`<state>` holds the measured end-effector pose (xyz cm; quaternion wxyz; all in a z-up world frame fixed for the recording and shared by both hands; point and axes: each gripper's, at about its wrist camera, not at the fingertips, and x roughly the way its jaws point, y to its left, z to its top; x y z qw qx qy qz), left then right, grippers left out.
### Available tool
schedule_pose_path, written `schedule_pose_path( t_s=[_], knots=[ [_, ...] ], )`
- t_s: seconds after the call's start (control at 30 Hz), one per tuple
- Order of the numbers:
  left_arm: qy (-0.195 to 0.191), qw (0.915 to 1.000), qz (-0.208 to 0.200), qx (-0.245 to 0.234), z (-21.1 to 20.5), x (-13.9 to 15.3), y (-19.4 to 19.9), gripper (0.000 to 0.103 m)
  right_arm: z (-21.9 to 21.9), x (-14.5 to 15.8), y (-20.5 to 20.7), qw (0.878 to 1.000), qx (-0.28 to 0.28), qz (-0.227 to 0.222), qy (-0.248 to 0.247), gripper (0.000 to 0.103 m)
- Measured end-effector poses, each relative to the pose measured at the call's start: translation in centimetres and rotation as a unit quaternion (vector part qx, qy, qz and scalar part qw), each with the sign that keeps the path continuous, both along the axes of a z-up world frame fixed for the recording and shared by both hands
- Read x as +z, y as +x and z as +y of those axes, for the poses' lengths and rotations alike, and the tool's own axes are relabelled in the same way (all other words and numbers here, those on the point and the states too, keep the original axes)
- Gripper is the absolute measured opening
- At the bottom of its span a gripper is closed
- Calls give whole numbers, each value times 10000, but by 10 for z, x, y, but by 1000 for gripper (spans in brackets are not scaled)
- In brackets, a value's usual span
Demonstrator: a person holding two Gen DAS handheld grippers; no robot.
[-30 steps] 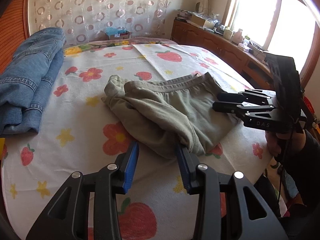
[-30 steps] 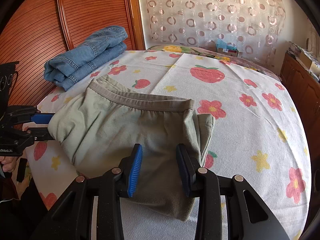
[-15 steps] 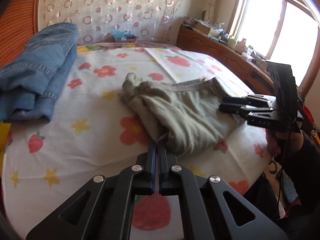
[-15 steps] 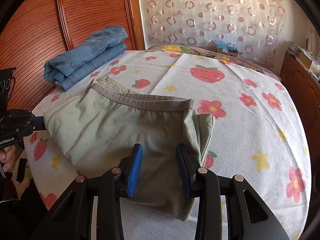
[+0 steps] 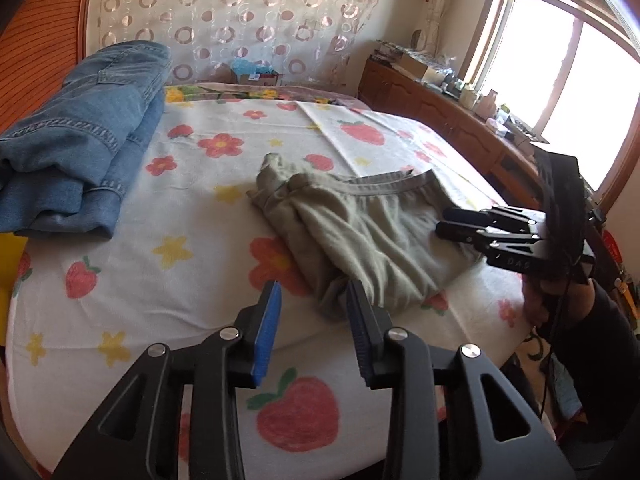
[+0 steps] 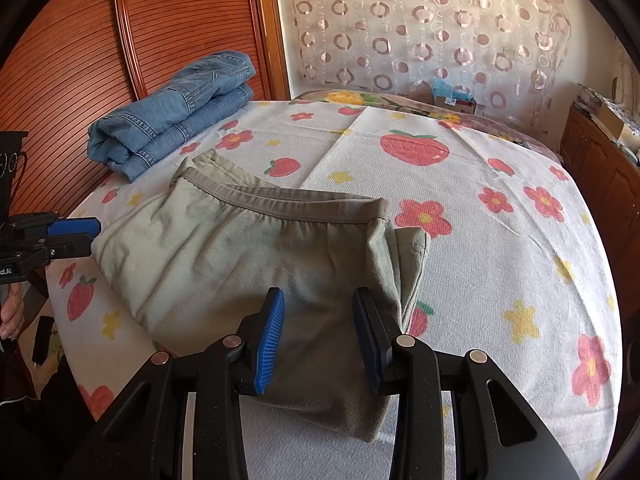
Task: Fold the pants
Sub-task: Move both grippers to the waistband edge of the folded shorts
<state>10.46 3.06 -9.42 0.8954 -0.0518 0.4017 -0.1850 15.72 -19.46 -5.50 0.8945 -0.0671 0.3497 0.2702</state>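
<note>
The olive-green pants [image 5: 360, 236] lie folded on the flower-print bed, waistband toward the far side; they also show in the right wrist view [image 6: 256, 256]. My left gripper [image 5: 314, 300] is open and empty, just short of the near fold of the pants. In the right wrist view it [image 6: 94, 232] sits at the left, beside the pants' edge. My right gripper [image 6: 318, 308] is open and empty, hovering over the near part of the pants. In the left wrist view it [image 5: 442, 222] reaches over the pants from the right.
Folded blue jeans [image 5: 80, 152] lie at the bed's far left, also seen in the right wrist view [image 6: 176, 108]. A wooden cabinet [image 5: 452, 120] with clutter runs under the window. A slatted wooden wardrobe [image 6: 120, 40] stands behind the jeans. The bed edge [image 5: 472, 344] is close.
My left gripper shut half a second ago near the pants' fold and has opened again, empty. The pants' left edge has been pulled out flatter. My right gripper has stayed open in place.
</note>
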Motion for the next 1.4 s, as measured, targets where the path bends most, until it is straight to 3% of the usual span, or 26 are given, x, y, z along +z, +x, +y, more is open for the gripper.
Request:
schedule_pose_path(
  t_s=[0.33,0.5,0.53,0.57,0.67,0.73,0.9,1.07,1.23,1.37,1.4],
  knots=[
    [-239,9995,-140,-182,-17,7,5,35,0,0,0,10000,-4,9,21,37],
    [-182,9995,98,-218,-21,-2,20,35,-1,1,-1,10000,-39,-17,23,37],
    [-131,9995,201,-221,-21,-7,24,30,-2,1,-2,10000,-42,-36,22,37],
    [-59,9994,279,-216,-22,-11,27,17,-2,2,-2,10000,-46,-65,20,37],
    [-28,9994,290,-195,-19,-14,25,10,-5,0,1,9998,-170,60,9,37],
    [164,9995,231,-155,-19,-14,21,9,-6,0,2,9998,-180,85,33,37],
    [161,9994,214,-197,-20,-9,20,10,-6,3,-1,9998,-205,42,-40,37],
    [275,9995,26,-133,-20,7,25,25,-9,18,-1,9996,-236,-143,3,37],
    [393,9992,-32,-89,-26,16,52,26,-3,24,22,9995,-260,-115,-119,36],
    [657,9978,37,-52,-34,7,77,26,-1,18,49,9992,-368,133,-80,27],
    [728,9972,139,-26,-35,3,84,26,0,17,53,9991,-370,168,-97,15]
  ],
)
